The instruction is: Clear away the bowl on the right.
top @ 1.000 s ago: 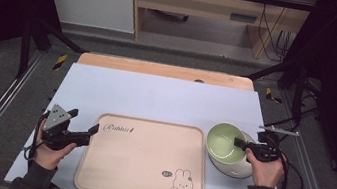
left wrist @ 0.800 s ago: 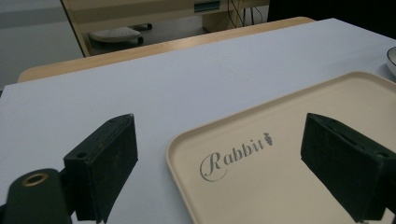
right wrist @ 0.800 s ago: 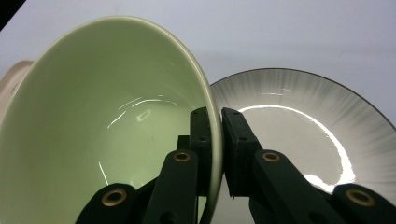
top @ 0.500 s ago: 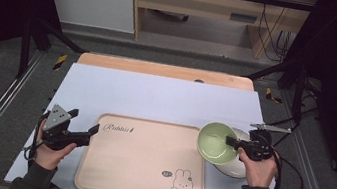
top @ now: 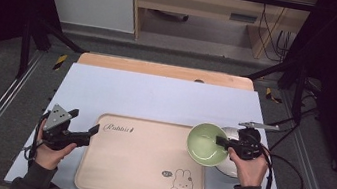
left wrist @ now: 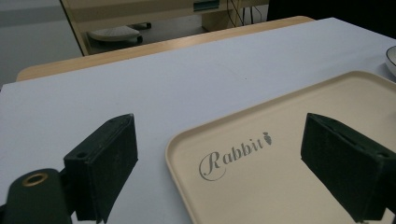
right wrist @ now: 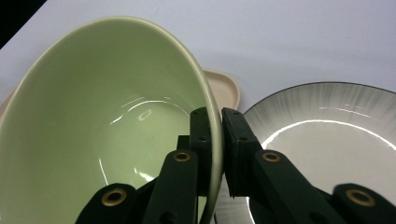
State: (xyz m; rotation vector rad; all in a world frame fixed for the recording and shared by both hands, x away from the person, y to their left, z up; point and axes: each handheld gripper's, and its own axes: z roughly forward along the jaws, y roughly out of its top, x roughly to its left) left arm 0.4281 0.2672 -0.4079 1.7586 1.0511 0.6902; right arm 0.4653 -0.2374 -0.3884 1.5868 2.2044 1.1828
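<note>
Right gripper view has the right gripper (right wrist: 215,135) pinching the green bowl (right wrist: 102,126) by its rim, tilted; it has come off the white bowl (right wrist: 327,135) (apparently clear) toward the tray (top: 144,159). Left gripper (top: 80,137) waits wide at the tray's corner.

The table (top: 156,95) (white-topped) carries a tray (top: 140,171) and plate (top: 230,167).
</note>
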